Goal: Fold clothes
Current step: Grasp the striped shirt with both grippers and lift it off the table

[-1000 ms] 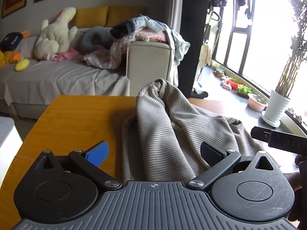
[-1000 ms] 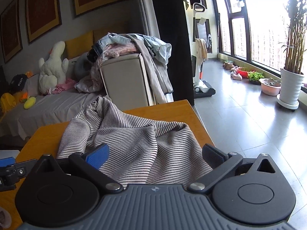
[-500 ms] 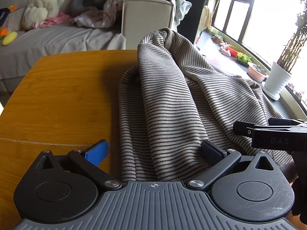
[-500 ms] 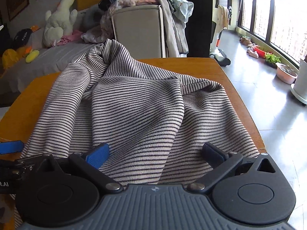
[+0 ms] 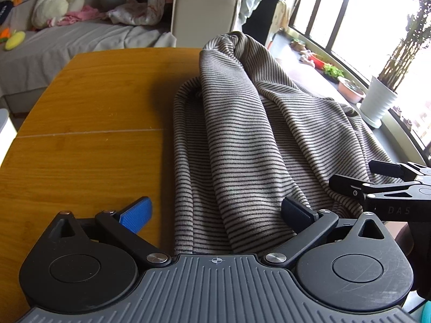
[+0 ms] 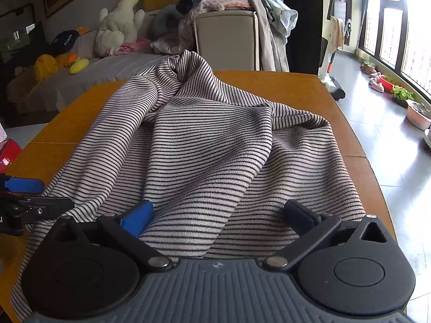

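Observation:
A grey-and-black striped garment [image 5: 256, 140] lies crumpled on the wooden table [image 5: 94, 140]; it also fills the right wrist view [image 6: 204, 148]. My left gripper [image 5: 215, 212] is open over the garment's near left edge, one finger over bare wood, the other over the cloth. My right gripper [image 6: 218, 212] is open above the garment's near hem, and its fingers show from the side in the left wrist view [image 5: 377, 185]. Neither holds cloth.
Beyond the table stand a grey sofa [image 5: 80, 35] with soft toys and a cream armchair [image 6: 226, 40] heaped with clothes. To the right are a tiled floor, windows and a white plant pot [image 5: 377, 102]. A red object [image 6: 8, 153] sits at the table's left edge.
Both grippers have tilted down and moved closer to the table, low over the garment's near edge. Both stay open. The garment has not moved.

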A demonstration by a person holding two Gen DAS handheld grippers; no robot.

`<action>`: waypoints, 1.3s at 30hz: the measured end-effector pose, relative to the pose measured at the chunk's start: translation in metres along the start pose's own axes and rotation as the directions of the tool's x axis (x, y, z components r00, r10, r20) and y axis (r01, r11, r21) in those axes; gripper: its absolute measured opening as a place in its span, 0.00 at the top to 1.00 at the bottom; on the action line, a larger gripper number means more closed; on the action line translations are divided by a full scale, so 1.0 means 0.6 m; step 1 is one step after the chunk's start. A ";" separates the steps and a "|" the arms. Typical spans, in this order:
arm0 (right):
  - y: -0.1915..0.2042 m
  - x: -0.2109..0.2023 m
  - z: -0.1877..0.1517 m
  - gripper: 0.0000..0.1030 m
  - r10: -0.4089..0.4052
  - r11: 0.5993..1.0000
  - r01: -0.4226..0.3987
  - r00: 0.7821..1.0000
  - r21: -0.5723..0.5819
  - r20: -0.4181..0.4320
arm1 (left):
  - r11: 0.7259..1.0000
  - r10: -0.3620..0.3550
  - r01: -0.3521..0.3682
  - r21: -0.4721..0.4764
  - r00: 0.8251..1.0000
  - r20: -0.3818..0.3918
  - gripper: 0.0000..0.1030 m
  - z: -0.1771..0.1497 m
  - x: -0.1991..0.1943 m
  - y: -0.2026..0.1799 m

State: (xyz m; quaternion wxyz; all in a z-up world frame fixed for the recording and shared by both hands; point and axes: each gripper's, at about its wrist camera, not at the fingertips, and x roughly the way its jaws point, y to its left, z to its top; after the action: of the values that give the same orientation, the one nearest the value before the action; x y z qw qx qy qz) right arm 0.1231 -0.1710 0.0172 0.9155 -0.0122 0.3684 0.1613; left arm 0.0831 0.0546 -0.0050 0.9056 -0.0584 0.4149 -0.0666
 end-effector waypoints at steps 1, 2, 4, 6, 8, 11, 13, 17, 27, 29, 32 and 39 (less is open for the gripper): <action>0.000 -0.009 -0.007 0.00 0.007 1.000 -0.007 1.000 0.003 -0.001 | 1.000 -0.006 0.006 0.004 1.000 -0.003 0.00 -0.008 -0.007 -0.001; -0.001 -0.018 -0.014 0.00 0.013 1.000 -0.013 1.000 0.005 -0.001 | 1.000 -0.011 0.011 0.007 1.000 -0.004 0.00 -0.015 -0.013 -0.003; -0.003 -0.034 -0.028 0.00 0.024 1.000 -0.024 1.000 0.006 -0.001 | 1.000 -0.022 0.022 0.013 1.000 -0.003 0.00 -0.027 -0.022 -0.006; -0.005 -0.048 -0.040 0.00 0.033 0.999 -0.033 0.999 0.006 0.000 | 0.999 -0.027 0.027 0.023 1.000 0.001 0.00 -0.038 -0.027 -0.009; -0.008 -0.056 -0.046 0.00 0.043 0.999 -0.043 0.999 0.012 0.003 | 0.999 -0.019 0.018 0.030 1.000 0.009 0.00 -0.043 -0.027 -0.011; -0.009 -0.060 -0.051 0.00 0.050 0.999 -0.050 0.999 0.020 0.011 | 1.000 -0.009 0.008 0.005 1.000 0.014 0.00 -0.043 -0.025 -0.010; -0.005 -0.059 -0.052 0.00 0.041 0.999 -0.041 0.999 0.016 0.014 | 1.000 -0.005 0.005 0.008 1.000 0.012 0.00 -0.044 -0.025 -0.013; -0.002 -0.059 -0.053 0.00 0.035 0.999 -0.035 0.999 0.013 0.025 | 1.000 -0.005 0.005 0.010 1.000 0.013 0.00 -0.043 -0.026 -0.012; 0.002 -0.058 -0.051 0.00 0.020 1.000 -0.020 0.999 0.017 0.032 | 0.990 0.016 -0.036 0.139 0.989 0.144 0.23 -0.038 -0.066 -0.043; 0.003 -0.061 -0.046 0.00 0.010 1.000 -0.010 1.000 0.027 0.029 | 0.989 0.019 -0.041 0.146 0.989 0.145 0.23 -0.036 -0.067 -0.042; 0.013 -0.084 -0.036 0.00 -0.032 0.999 0.032 0.996 -0.004 0.078 | 0.991 0.054 -0.073 0.116 0.985 0.162 0.20 -0.031 -0.069 -0.022; 0.063 -0.152 -0.009 0.24 0.129 0.988 -0.112 0.977 -0.101 0.172 | 0.992 0.108 -0.117 0.041 0.978 0.179 0.14 -0.008 -0.073 0.024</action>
State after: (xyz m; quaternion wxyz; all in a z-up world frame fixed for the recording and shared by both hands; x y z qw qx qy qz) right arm 0.0462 -0.1618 0.0790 0.9318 -0.0171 0.2772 0.2337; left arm 0.0522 0.0758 0.0222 0.9423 -0.0171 0.3337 -0.0203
